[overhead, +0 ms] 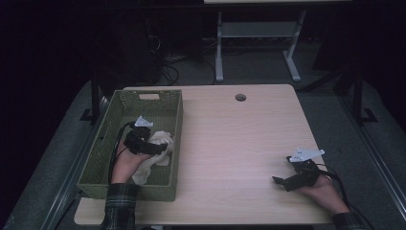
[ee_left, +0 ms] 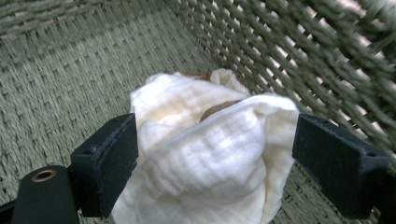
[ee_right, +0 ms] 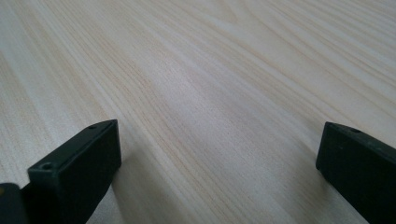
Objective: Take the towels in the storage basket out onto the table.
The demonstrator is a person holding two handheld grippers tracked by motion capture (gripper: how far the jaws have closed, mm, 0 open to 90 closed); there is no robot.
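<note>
White cloth [ee_left: 205,154], crumpled and soft-ribbed, lies in the green basket [overhead: 125,103] at left; left gripper [ee_left: 215,154] straddles it, jaws spread; right gripper [overhead: 280,181] released.

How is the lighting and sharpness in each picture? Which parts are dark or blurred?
High view: dim, the room behind the table almost black, the green basket and white cloth still readable. Left gripper view: bright, the cloth sharp enough to show its weave, the basket wall soft at top right. Right gripper view: evenly lit wood grain, slightly soft far off, a faint shadow beside the left jaw.
</note>
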